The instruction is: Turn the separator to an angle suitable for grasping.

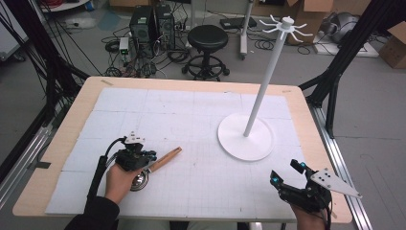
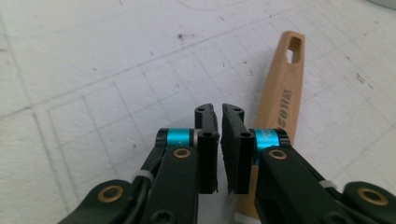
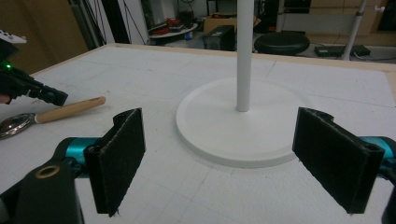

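Here, a spoon (image 1: 155,165) with a wooden handle (image 2: 280,100) is seen lying flat on the white mat (image 1: 191,120), near the left front part of the table (image 1: 86,96). Its shiny metal bowl (image 3: 16,123) is pointed toward the person, and its handle is pointed away and to the right, toward the stand (image 1: 246,136).

The left gripper (image 1: 143,158) is held in the left hand (image 1: 119,179), right over the spoon where the handle meets the bowl. In the left gripper view, the two black pads (image 2: 208,149) are seen almost together, with only a thin gap left between them. Nothing is caught in that gap. The handle is seen just beside the right pad, lying on the mat below it, and its end with the small hole is pointed up the picture. So the spoon is not gripped.

The right gripper (image 1: 287,175) is held in the right hand (image 1: 309,218) near the right front edge of the table, well apart from the spoon. Its pads (image 3: 119,158) are spread wide, and nothing is held between them. Past them, the round white base (image 3: 233,130) and the pole (image 3: 243,56) of the stand are seen. The stand is set upright on the right side of the mat, with small hooks (image 1: 287,26) at its top.
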The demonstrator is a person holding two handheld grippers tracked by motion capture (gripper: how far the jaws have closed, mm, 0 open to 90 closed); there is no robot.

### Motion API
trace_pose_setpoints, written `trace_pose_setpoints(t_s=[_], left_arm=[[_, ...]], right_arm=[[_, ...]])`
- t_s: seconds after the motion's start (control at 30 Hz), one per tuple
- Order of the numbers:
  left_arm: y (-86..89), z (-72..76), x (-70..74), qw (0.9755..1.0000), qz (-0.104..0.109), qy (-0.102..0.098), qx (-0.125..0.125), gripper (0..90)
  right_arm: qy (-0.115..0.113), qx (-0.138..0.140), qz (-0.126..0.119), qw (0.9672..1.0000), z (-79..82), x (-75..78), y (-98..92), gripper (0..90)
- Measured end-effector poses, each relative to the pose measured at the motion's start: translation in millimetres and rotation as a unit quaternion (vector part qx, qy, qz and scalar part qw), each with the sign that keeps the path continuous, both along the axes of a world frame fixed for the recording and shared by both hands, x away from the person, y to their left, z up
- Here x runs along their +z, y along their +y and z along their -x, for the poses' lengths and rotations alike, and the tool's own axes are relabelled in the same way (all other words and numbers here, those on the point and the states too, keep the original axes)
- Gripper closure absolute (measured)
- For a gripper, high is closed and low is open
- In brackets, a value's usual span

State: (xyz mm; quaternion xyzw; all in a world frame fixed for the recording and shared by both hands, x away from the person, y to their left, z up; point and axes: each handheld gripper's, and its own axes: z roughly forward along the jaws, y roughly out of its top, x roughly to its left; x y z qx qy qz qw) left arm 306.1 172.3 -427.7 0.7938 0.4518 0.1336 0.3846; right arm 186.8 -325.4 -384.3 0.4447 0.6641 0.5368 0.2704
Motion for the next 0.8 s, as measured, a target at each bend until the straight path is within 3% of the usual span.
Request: trace_pose_setpoints(t_s=[0.17, 0.27, 0.3, 0.4, 0.43, 0.47, 0.5, 0.57, 0.63, 0.7, 0.8], left_arm=[[13.6, 9.9, 11.3, 0.9983, 0.024, -0.044, -0.031, 70.6], [24.6, 20.0, 17.0, 0.9932, 0.067, -0.074, -0.059, 55.1], [27.3, 21.8, 18.0, 0.9914, 0.078, -0.081, -0.067, 55.1], [37.3, 27.4, 22.6, 0.9833, 0.12, -0.098, -0.095, 44.3], [42.0, 32.2, 24.7, 0.9804, 0.132, -0.109, -0.097, 37.6], [42.0, 32.2, 24.7, 0.9804, 0.132, -0.109, -0.097, 34.4], [48.0, 38.4, 25.6, 0.9783, 0.134, -0.126, -0.096, 30.5], [50.8, 41.2, 25.8, 0.9773, 0.135, -0.134, -0.093, 19.0], [55.9, 45.0, 27.4, 0.9755, 0.143, -0.147, -0.08, 14.4], [60.3, 46.5, 29.7, 0.9718, 0.159, -0.155, -0.078, 15.5], [62.1, 47.1, 29.9, 0.9704, 0.163, -0.161, -0.078, 16.8]], right_arm=[[-0.001, 0.001, 0.002, 1.0, -0.1, 0.0, 0.6, 15.6], [-0.003, 0.001, 0.007, 1.0, 0.5, 0.6, 2.1, 15.6], [-0.003, 0.001, 0.007, 1.0, 0.5, 0.6, 2.1, 15.6], [-0.001, -0.001, 0.009, 1.0, 0.6, 0.7, 3.2, 15.6], [-0.003, -0.002, 0.012, 0.9999, 0.6, 0.7, 3.4, 15.6], [-0.003, -0.002, 0.011, 0.9999, 0.8, 0.7, 3.2, 15.6], [-0.004, -0.003, 0.011, 0.9999, 0.6, 0.5, 2.8, 15.6], [-0.003, 0.001, 0.009, 1.0, 0.4, 0.2, 2.5, 15.6], [0.002, 0.023, 0.005, 0.9997, -0.9, -0.2, 3.6, 16.1], [0.003, 0.03, 0.011, 0.9995, -1.6, -0.8, 5.5, 16.1], [0.002, 0.029, 0.02, 0.9994, -4.0, -1.8, 7.0, 16.0]])
